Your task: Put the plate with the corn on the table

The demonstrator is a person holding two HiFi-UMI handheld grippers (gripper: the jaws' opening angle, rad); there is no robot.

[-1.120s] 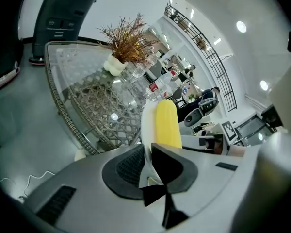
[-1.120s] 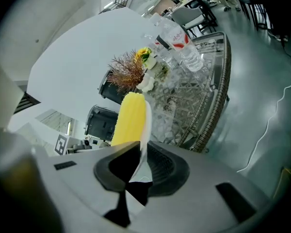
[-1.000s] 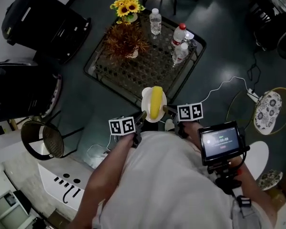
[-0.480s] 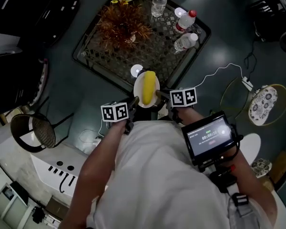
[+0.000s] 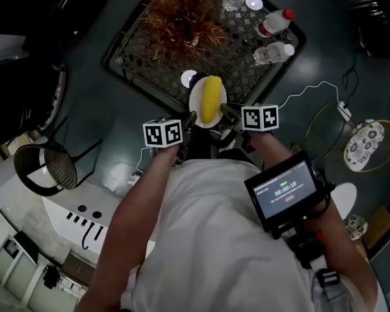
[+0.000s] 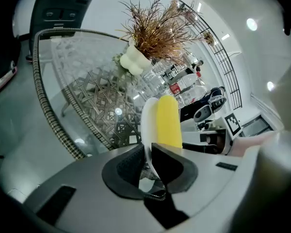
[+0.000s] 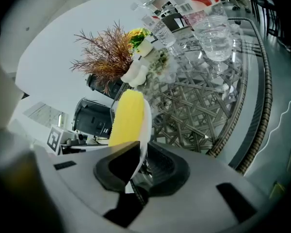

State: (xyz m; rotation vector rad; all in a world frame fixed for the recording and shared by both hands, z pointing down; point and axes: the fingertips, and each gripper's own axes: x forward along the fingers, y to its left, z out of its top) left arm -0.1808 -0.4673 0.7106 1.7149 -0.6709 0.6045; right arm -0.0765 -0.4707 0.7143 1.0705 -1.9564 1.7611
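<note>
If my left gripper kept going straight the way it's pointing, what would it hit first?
The left gripper is shut on the plate rim, so the corn comes first, then probably the right gripper opposite.

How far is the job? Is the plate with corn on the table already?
Done: left gripper and right gripper both grip the plate, corn on it. In hand: it hangs at the near edge of the table. Left: set it down, release.
</note>
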